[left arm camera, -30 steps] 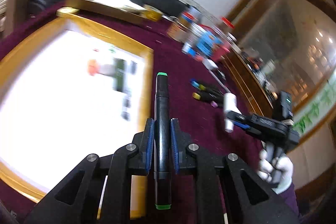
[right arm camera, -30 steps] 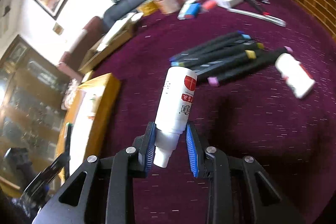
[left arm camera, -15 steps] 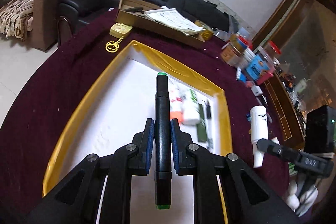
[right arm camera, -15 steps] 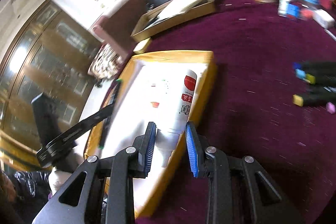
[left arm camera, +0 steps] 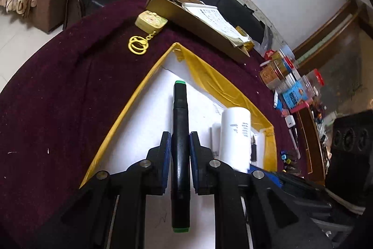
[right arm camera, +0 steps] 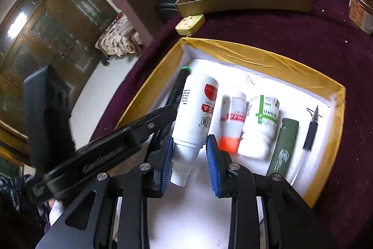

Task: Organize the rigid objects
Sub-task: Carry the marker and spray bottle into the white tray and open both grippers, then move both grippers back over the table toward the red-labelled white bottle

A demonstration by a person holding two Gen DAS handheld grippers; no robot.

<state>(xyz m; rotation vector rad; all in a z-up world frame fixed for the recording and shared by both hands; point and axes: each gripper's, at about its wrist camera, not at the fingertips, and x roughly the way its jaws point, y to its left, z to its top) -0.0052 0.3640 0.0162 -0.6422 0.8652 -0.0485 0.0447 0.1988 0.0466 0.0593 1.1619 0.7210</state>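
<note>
My left gripper (left arm camera: 180,151) is shut on a black marker (left arm camera: 180,132) with green ends, held lengthwise over the white floor of the yellow-rimmed tray (left arm camera: 130,106). My right gripper (right arm camera: 189,161) is shut on a white bottle with a red label (right arm camera: 198,109), gripped near its neck, cap towards me, also over the tray (right arm camera: 256,55). That bottle (left arm camera: 235,134) shows just right of the marker in the left wrist view. The left gripper and marker tip (right arm camera: 184,69) sit left of the bottle in the right wrist view.
In the tray lie a small orange-capped bottle (right arm camera: 233,120), a white bottle with green print (right arm camera: 262,123), a green tube (right arm camera: 283,144) and a pen (right arm camera: 310,132). A cardboard box with papers (right arm camera: 244,1), a yellow tin (right arm camera: 190,23), a keyring (left arm camera: 138,44) and jars (left arm camera: 291,83) stand on the maroon cloth.
Both grippers swung from the maroon cloth near the loose markers to over the tray, each keeping its object. They now hang side by side, and the views rolled.
</note>
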